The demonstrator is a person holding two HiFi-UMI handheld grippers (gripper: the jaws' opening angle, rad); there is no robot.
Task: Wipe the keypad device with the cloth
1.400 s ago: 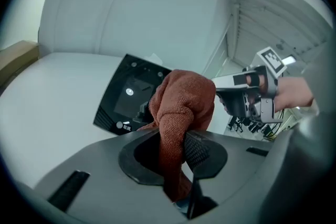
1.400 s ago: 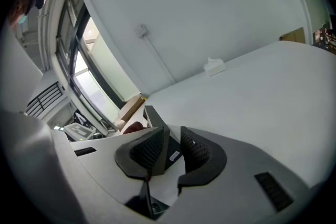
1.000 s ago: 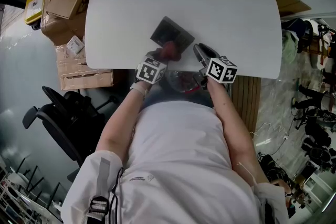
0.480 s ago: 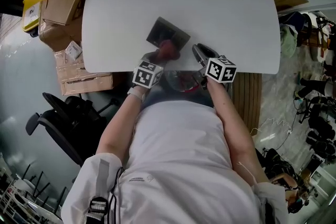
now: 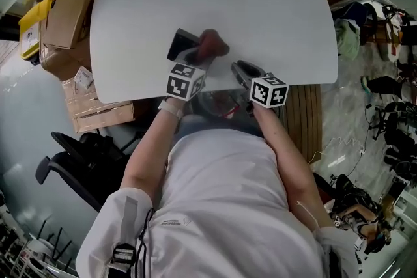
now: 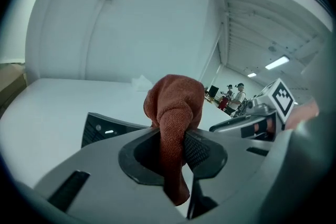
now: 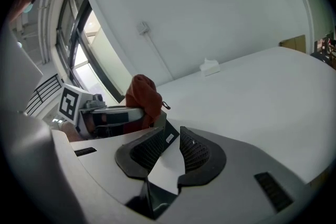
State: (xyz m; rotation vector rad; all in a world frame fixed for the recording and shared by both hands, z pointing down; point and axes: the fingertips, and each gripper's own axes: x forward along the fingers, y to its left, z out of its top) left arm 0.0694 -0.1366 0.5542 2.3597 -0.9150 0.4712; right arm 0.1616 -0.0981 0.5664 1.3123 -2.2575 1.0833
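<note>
Red cloth (image 6: 176,105) is clamped in my left gripper (image 6: 177,152), bunched up just beside the keypad (image 6: 102,128), which lies on the table (image 5: 280,16). My right gripper (image 7: 169,148) hovers near, jaws part open on nothing. I'd press the bunch flat on the keys and stroke lightly, bracing the keypad's edge if it slides.

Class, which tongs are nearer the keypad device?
Left. The left tongs, gripping the cloth, hover just beside the keypad device; the right tongs sit farther to its right.
</note>
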